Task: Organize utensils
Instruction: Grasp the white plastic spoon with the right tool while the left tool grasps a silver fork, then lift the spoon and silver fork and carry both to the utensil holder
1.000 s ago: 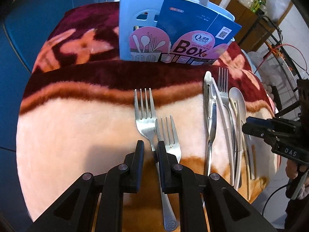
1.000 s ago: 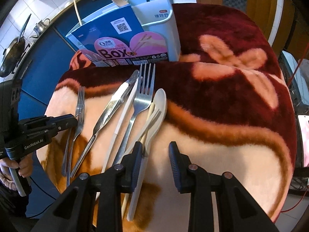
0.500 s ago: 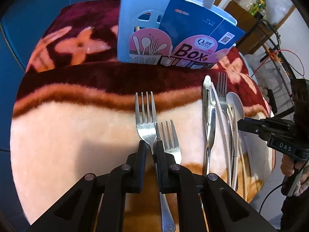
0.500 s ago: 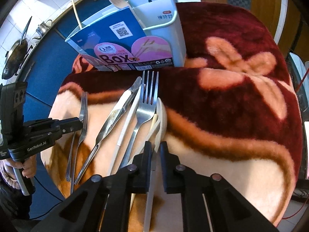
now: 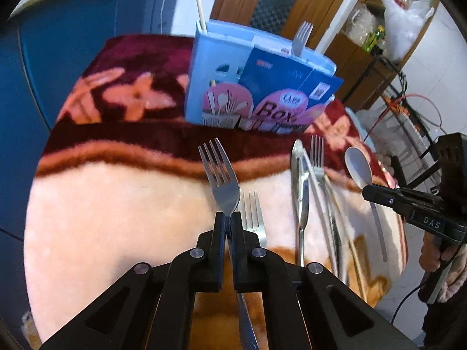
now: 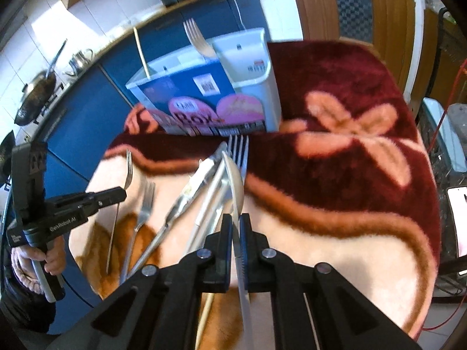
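Note:
My left gripper [image 5: 229,218] is shut on a steel fork [image 5: 220,175] and holds it raised above the blanket, tines forward. A second fork [image 5: 253,213] lies just right of it. My right gripper [image 6: 235,221] is shut on a white spoon [image 6: 235,183], lifted edge-on; it shows in the left wrist view [image 5: 358,167] too. A knife [image 5: 300,186], another fork [image 5: 317,157] and chopsticks lie in a row. The light blue utensil box [image 5: 219,67] stands at the far side, holding a fork [image 5: 300,36] and a chopstick [image 6: 141,54].
A maroon and peach flowered blanket [image 6: 335,175] covers the table. Blue cabinets [image 5: 73,35] stand behind on the left. A wire rack with cables [image 5: 408,110] is at the right edge. The left gripper appears in the right wrist view [image 6: 116,194].
Both grippers closed on their utensils and lifted them off the blanket: the left took the fork, the right took the white spoon. Both views tilted up.

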### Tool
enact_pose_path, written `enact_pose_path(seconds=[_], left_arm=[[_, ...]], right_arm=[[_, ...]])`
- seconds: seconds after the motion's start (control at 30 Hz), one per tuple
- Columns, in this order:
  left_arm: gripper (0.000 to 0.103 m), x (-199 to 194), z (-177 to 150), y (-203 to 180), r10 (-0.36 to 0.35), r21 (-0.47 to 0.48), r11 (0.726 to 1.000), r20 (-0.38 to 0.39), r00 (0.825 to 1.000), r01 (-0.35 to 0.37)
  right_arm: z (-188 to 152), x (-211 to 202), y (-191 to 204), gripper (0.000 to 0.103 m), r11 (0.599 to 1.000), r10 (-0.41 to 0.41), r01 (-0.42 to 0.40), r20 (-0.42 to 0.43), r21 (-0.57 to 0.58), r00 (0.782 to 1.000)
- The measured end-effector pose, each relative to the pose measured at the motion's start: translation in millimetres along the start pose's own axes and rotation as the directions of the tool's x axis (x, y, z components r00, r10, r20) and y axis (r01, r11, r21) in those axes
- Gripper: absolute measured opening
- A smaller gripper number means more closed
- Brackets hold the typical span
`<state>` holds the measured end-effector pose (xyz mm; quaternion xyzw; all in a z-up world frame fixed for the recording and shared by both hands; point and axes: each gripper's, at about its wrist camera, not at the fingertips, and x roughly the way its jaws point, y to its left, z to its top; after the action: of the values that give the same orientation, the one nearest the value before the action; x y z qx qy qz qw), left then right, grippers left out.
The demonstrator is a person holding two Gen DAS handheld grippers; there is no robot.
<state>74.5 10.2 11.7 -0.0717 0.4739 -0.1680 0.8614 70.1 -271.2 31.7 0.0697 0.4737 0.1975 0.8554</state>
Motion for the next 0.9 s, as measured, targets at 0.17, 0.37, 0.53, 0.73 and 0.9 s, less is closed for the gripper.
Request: enact_pose_path(seconds=[0.17, 0.37, 0.53, 0.73, 0.9], left_arm=[[0.003, -24.5, -3.7, -7.1, 0.024, 0.033, 0.999, 0.154, 0.988, -0.029], [0.003, -46.5, -0.9, -20.8, 0.014, 0.057, 0.998, 0.315, 0.949, -0.034], [0.003, -60.3, 9.7, -27.0, 0.003, 0.065, 0.997, 0.405, 0.914, -0.032], [0.0, -79.8, 30.9, -32.3, 0.004, 0.08, 0.996, 0.509, 0.861, -0.051], [0.0, -85.4, 50.2, -32.9, 0.015, 0.077, 0.995, 0.527, 0.85, -0.065]], right_arm=[[-0.8, -22.3, 7.6, 0.007, 1.0, 0.003, -0.001, 0.15, -0.016, 0.989], [-2.1, -41.8, 14.0, 0.007, 0.998, 0.064, -0.064, 0.315, -0.011, 0.947], [-1.4, -49.4, 21.8, 0.007, 0.996, 0.088, -0.086, 0.413, -0.023, 0.906], [0.6, -49.4, 19.4, 0.007, 0.995, 0.094, -0.093, 0.461, -0.024, 0.883], [1.0, -43.9, 10.5, 0.007, 0.994, 0.096, -0.109, 0.462, 0.003, 0.882]])
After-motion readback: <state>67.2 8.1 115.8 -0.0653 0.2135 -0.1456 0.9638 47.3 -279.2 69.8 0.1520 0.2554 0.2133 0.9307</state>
